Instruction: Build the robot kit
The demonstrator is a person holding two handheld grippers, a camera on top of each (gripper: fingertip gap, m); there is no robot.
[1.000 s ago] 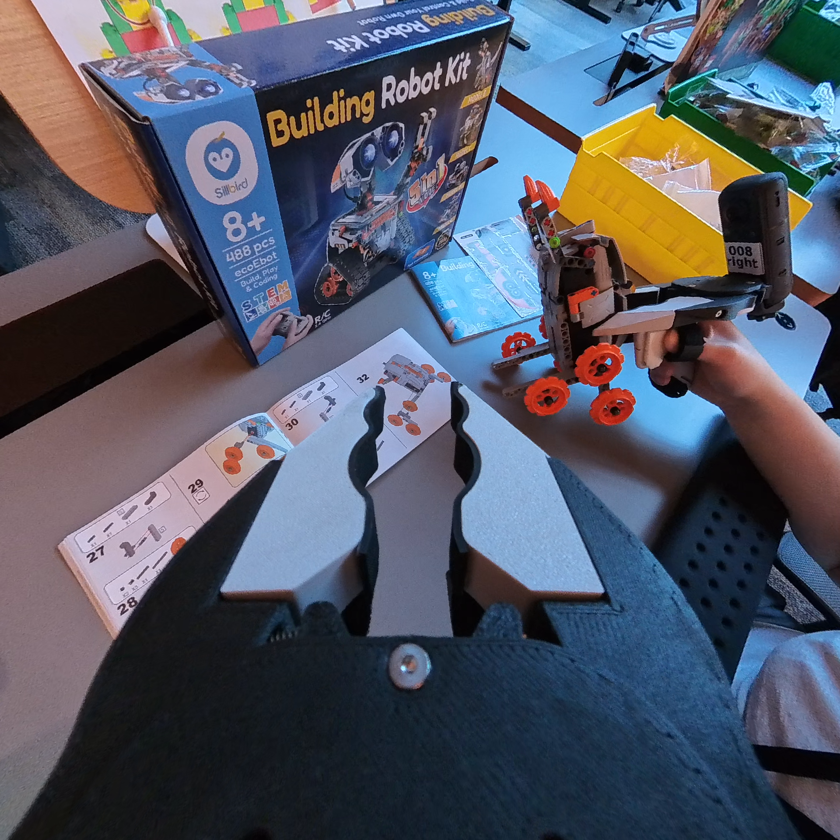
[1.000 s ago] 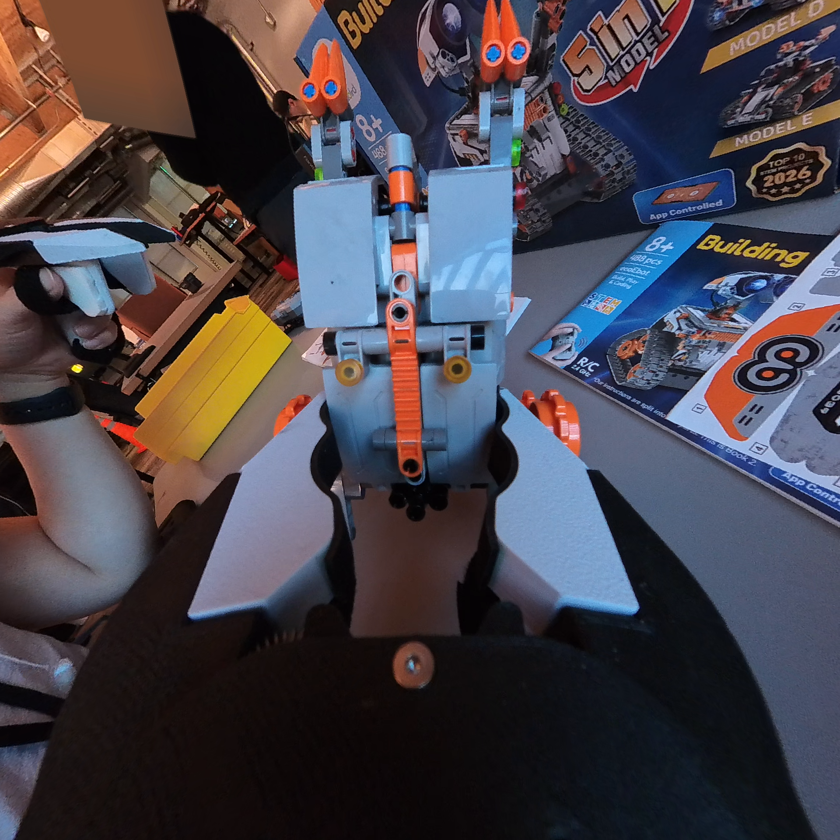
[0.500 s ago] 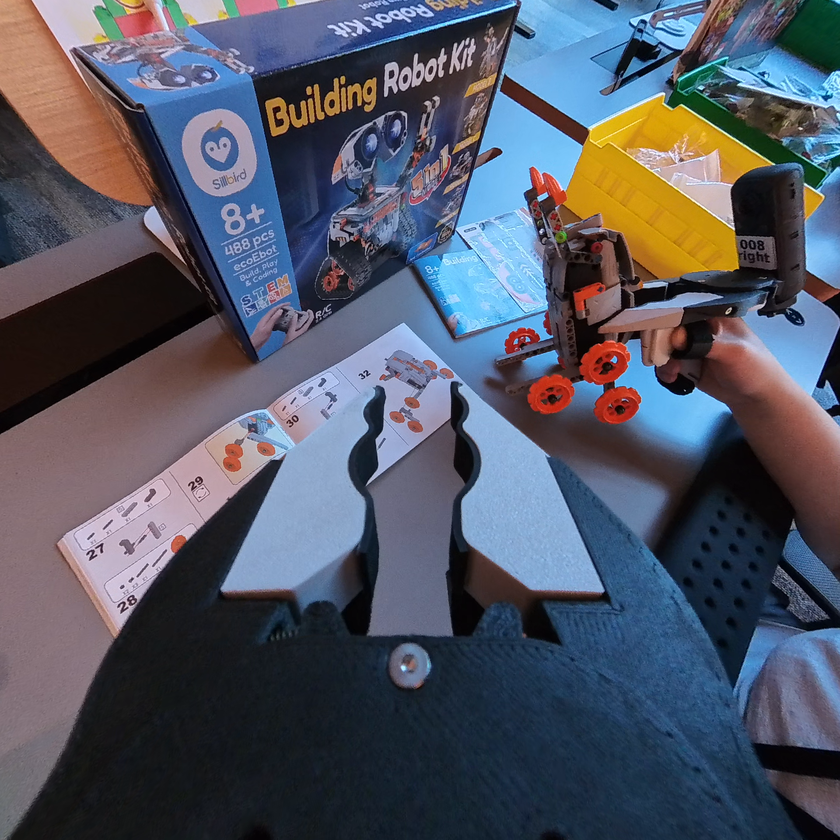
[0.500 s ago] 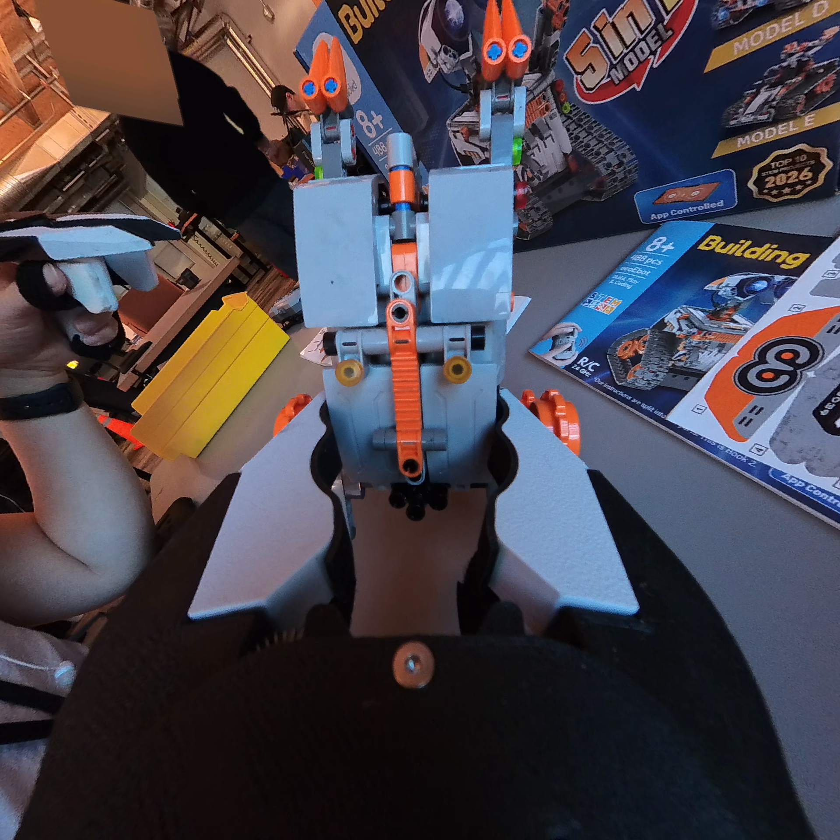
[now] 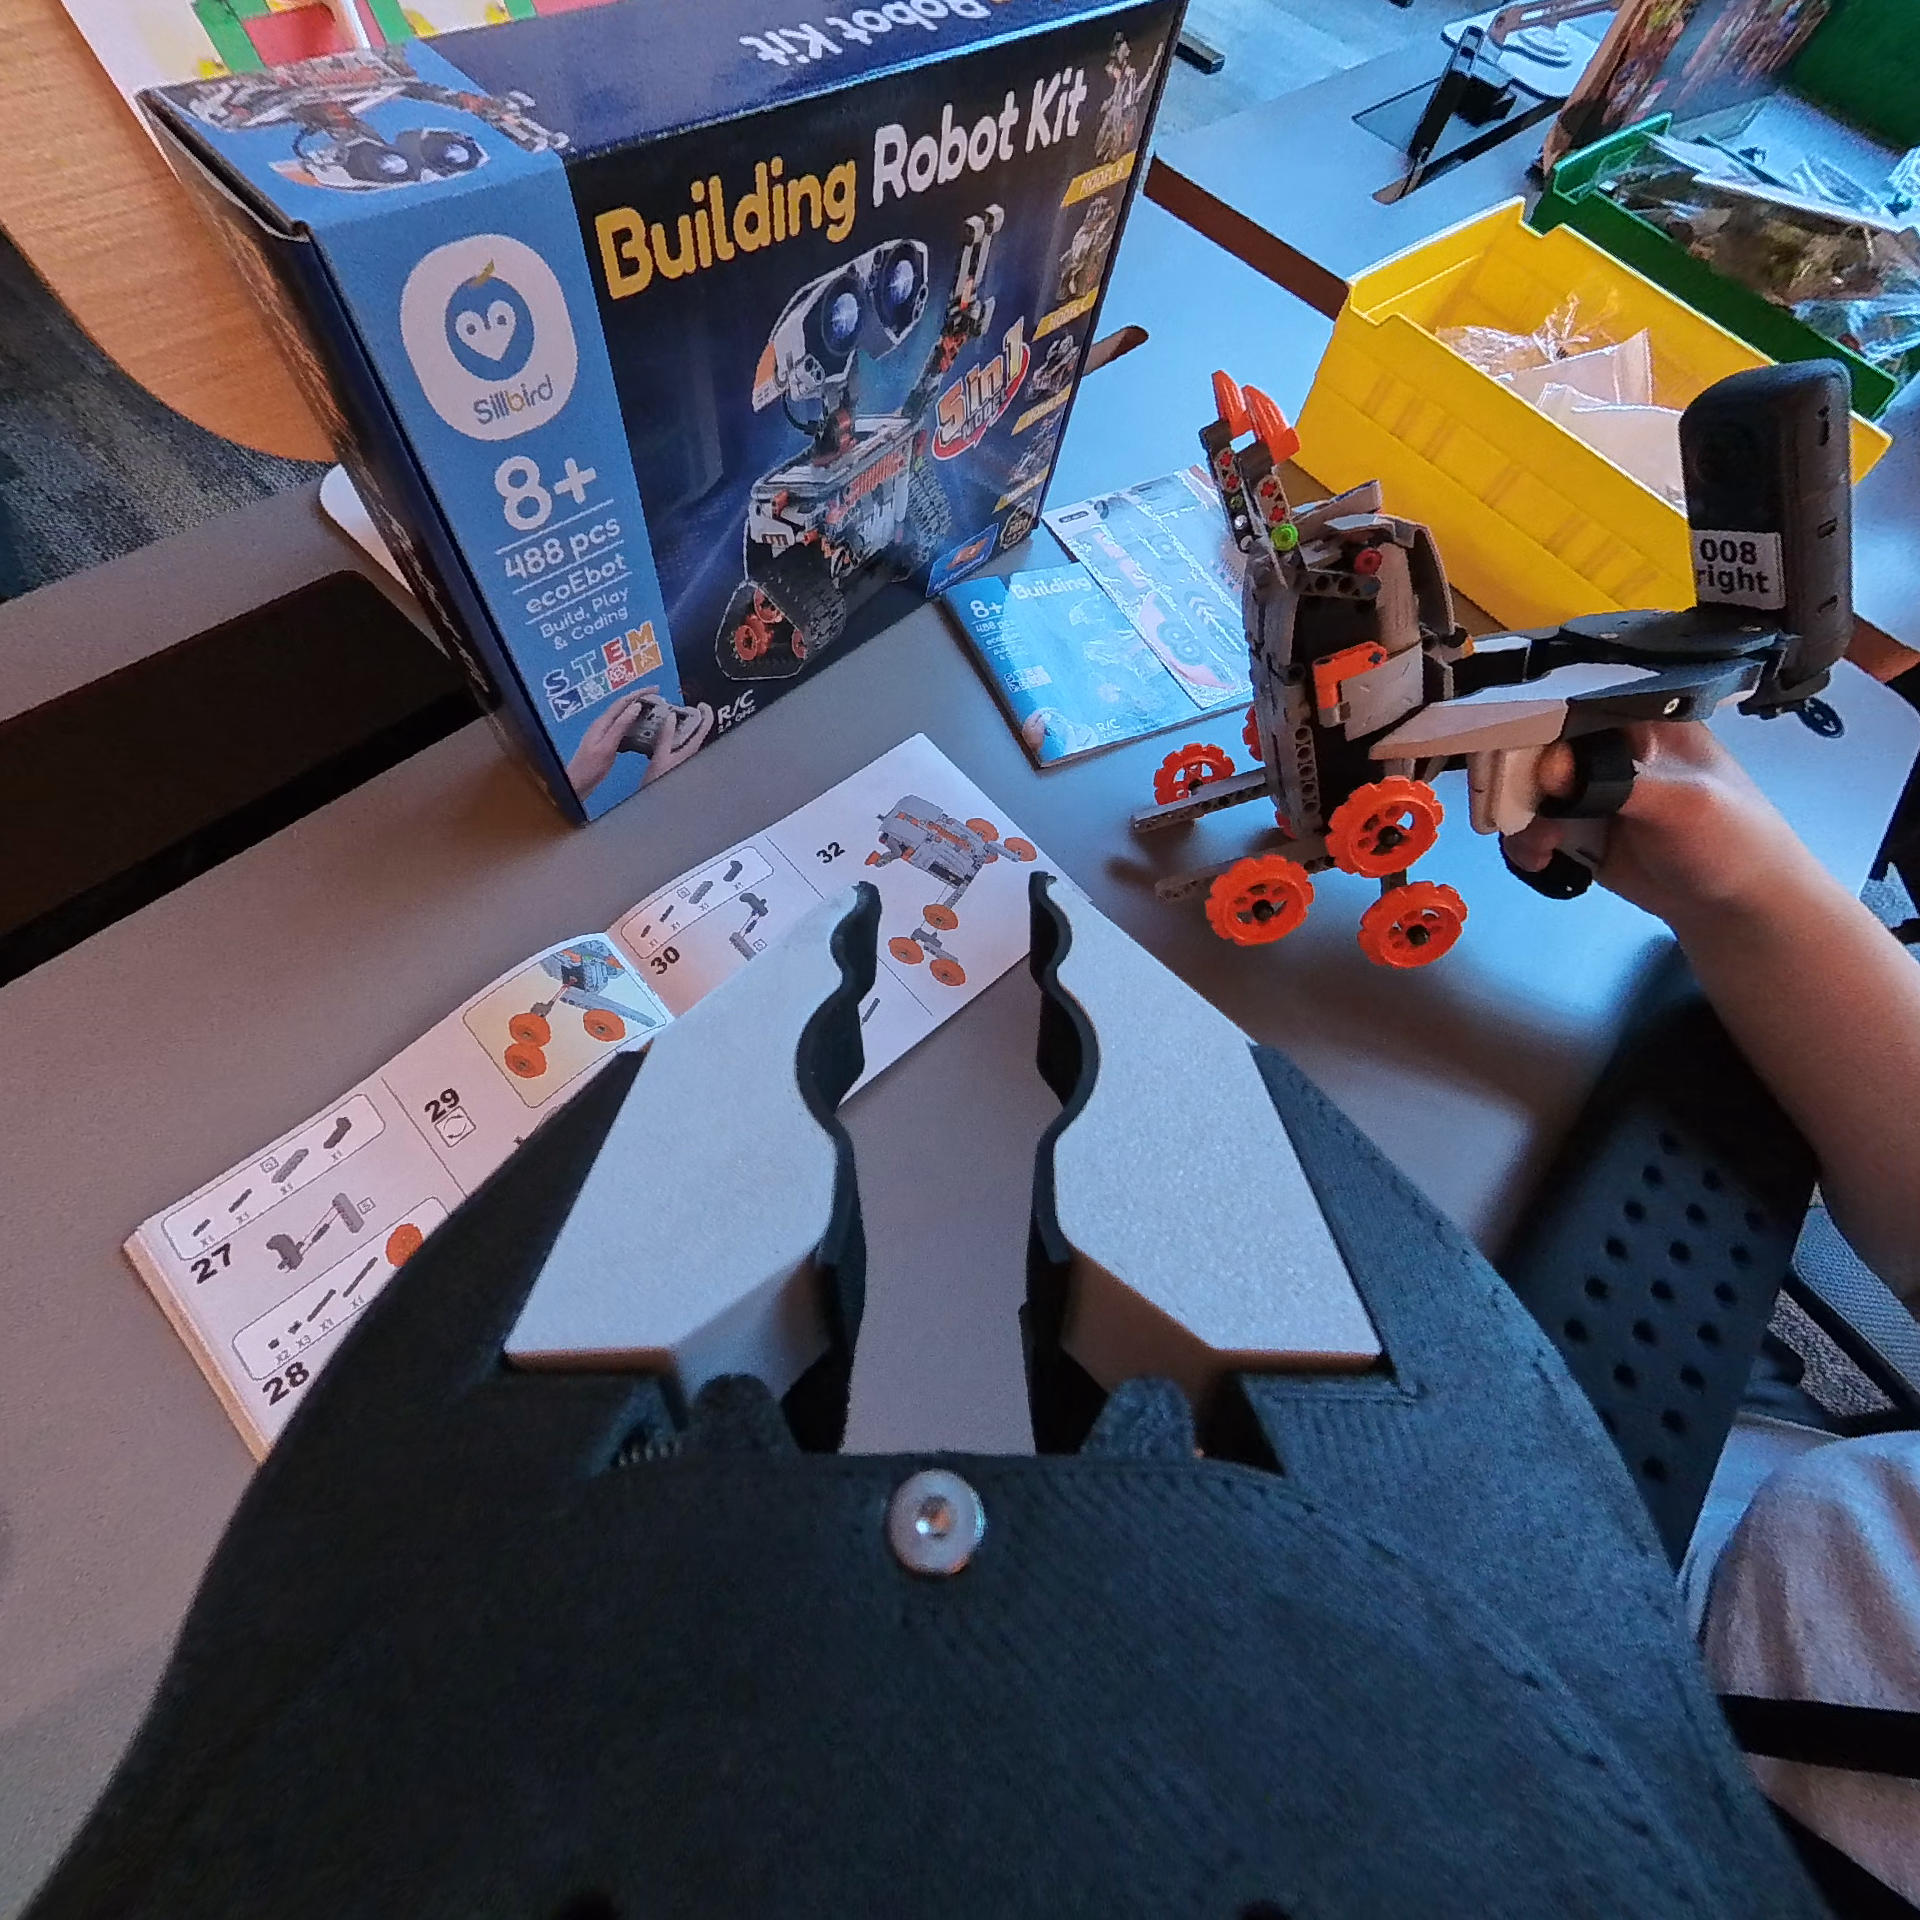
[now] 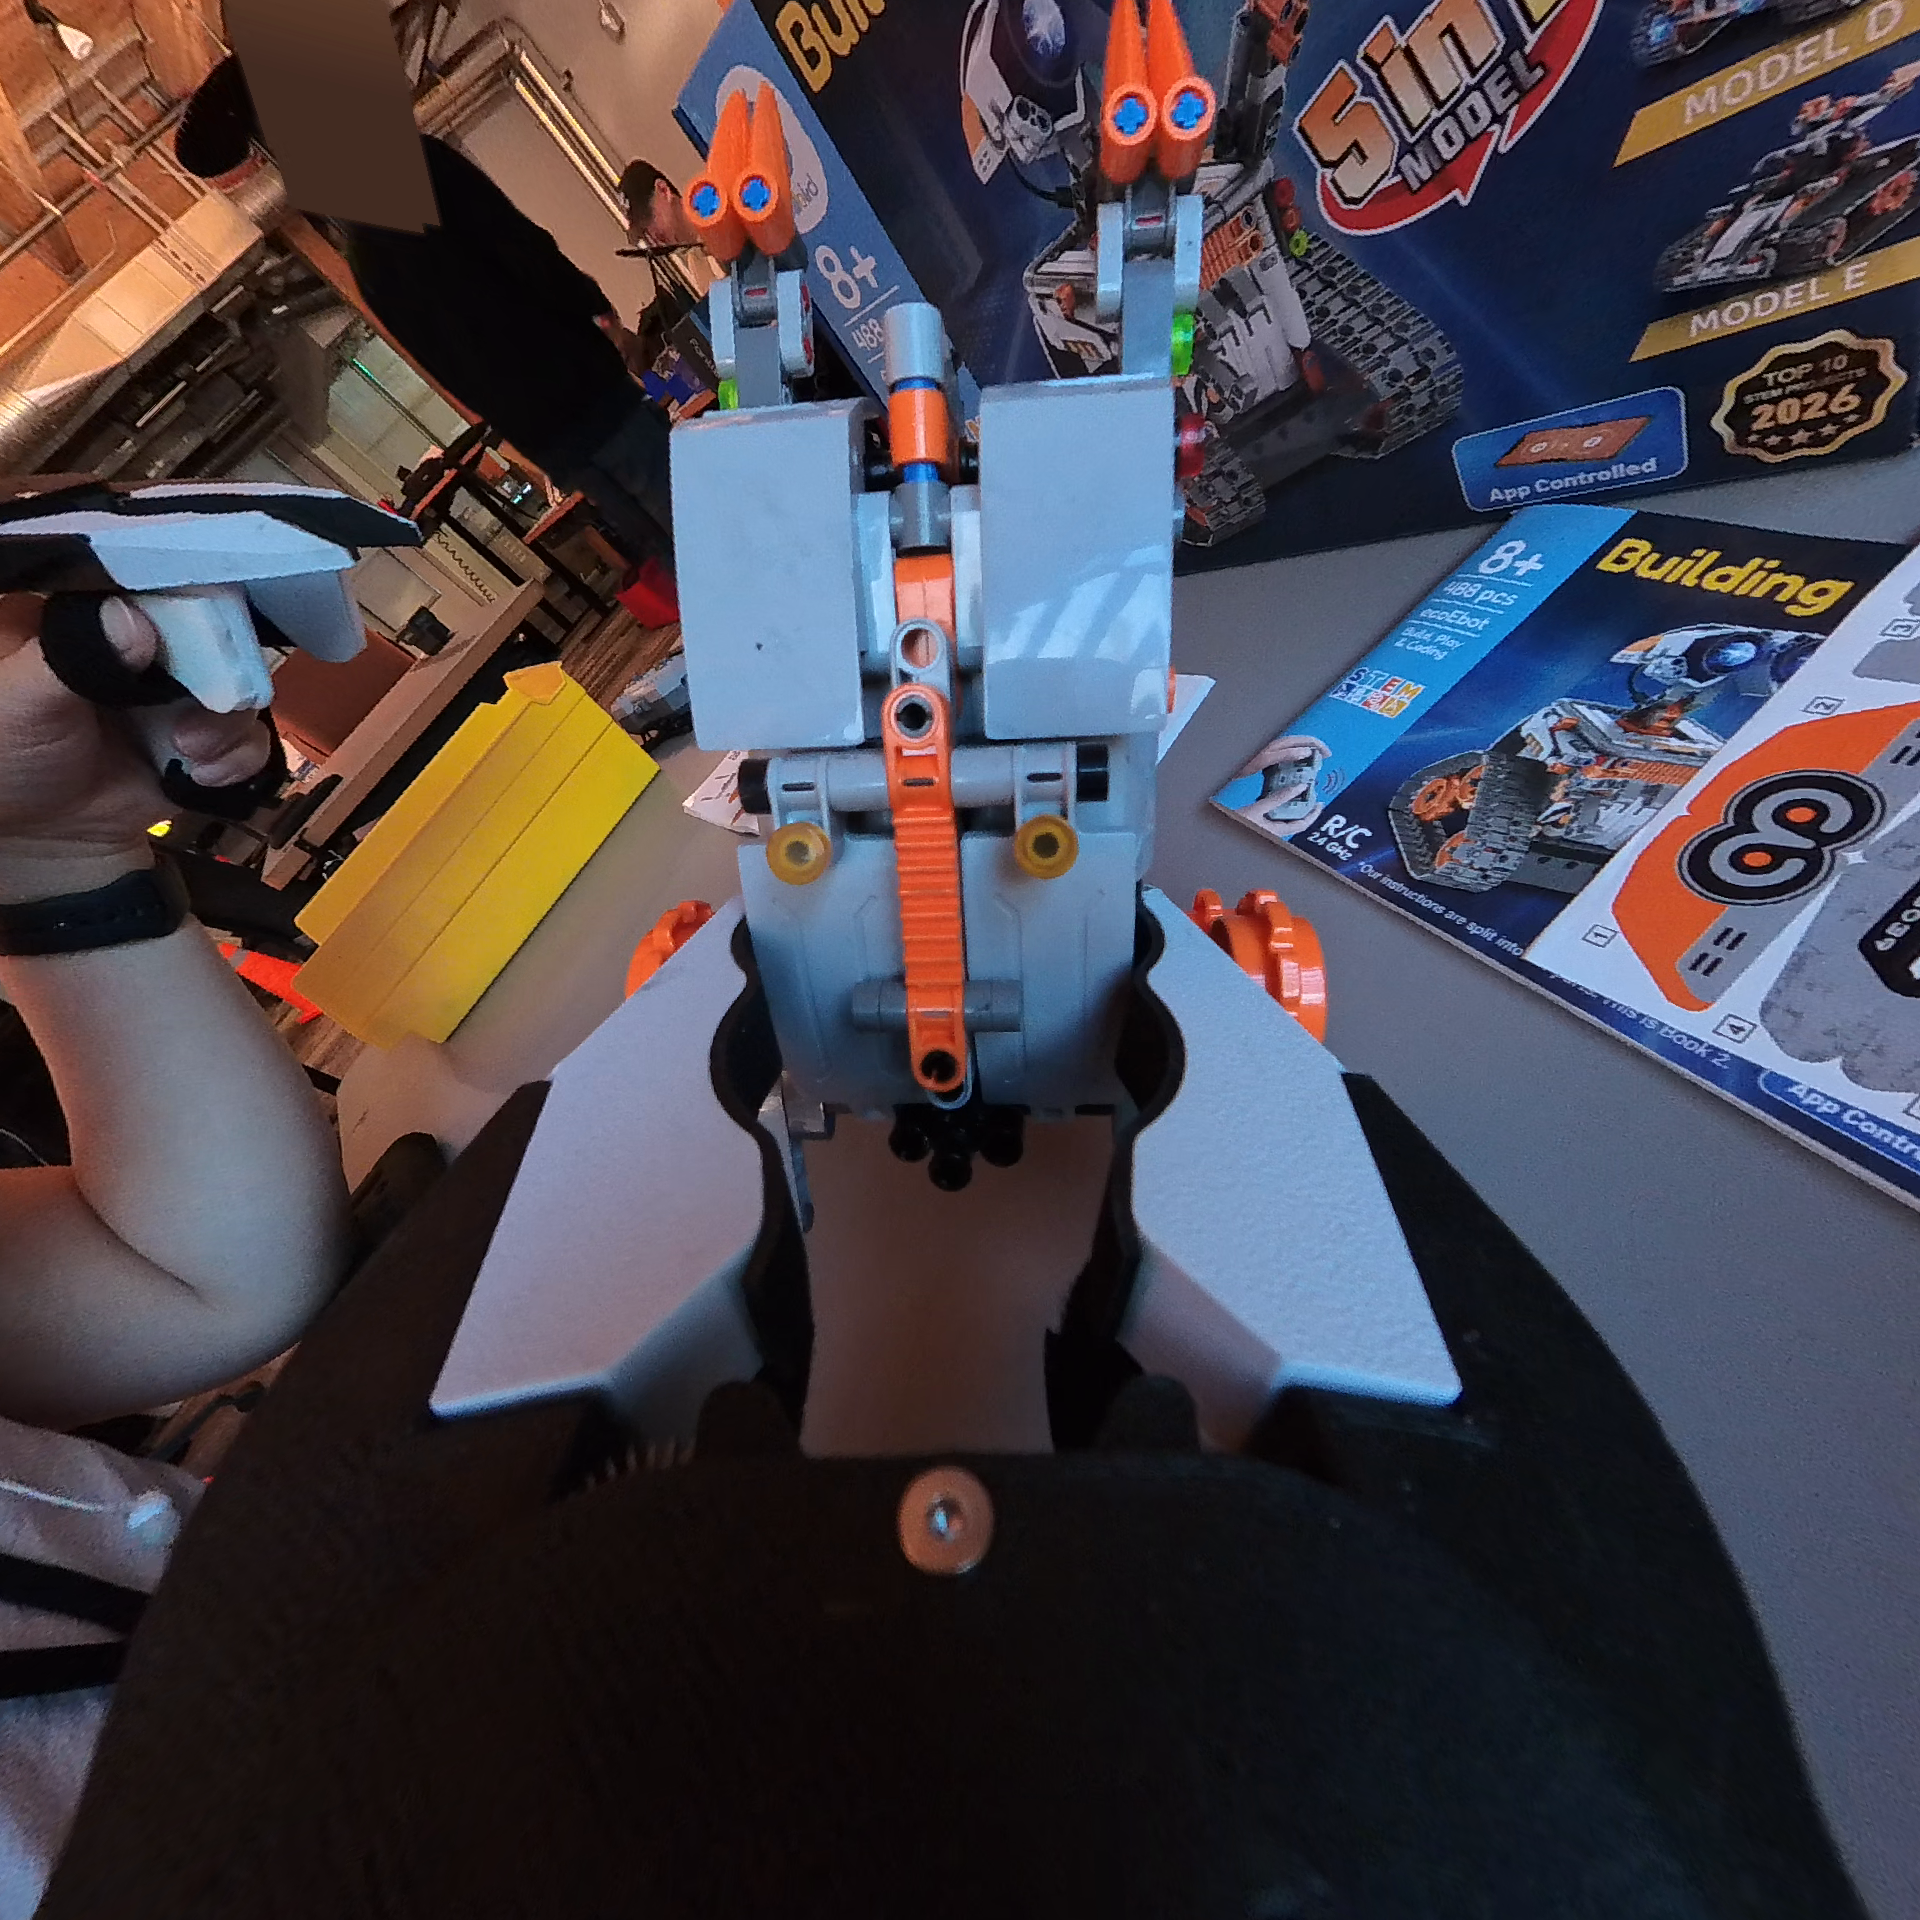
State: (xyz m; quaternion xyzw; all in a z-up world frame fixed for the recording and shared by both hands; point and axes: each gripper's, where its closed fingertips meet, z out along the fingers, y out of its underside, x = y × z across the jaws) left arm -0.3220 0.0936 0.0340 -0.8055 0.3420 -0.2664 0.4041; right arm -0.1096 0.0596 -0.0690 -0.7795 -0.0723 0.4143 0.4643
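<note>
A grey and orange brick-built robot model (image 6: 925, 623) with orange wheels and orange horn tips is clamped upright between my right gripper's (image 6: 940, 935) fingers, wheels just above the grey table (image 5: 208, 1039). In the left wrist view the model (image 5: 1340, 665) and right gripper (image 5: 1455, 727) are at the right. My left gripper (image 5: 951, 904) is open and empty, hovering over an open instruction booklet (image 5: 623, 987). It also shows at the left of the right wrist view (image 6: 260, 551), held by a hand.
A large blue kit box (image 5: 727, 364) stands behind the booklet. A second closed booklet (image 5: 1081, 644) lies by the model. A yellow bin (image 5: 1475, 436) and a green bin (image 5: 1714, 208) with bagged parts sit at the back right. A black chair (image 5: 1662, 1247) is at the table's edge. Left tips to right tips: about 25 cm.
The left gripper has drifted only slightly and stays open. The right gripper keeps the same hold on the robot model.
</note>
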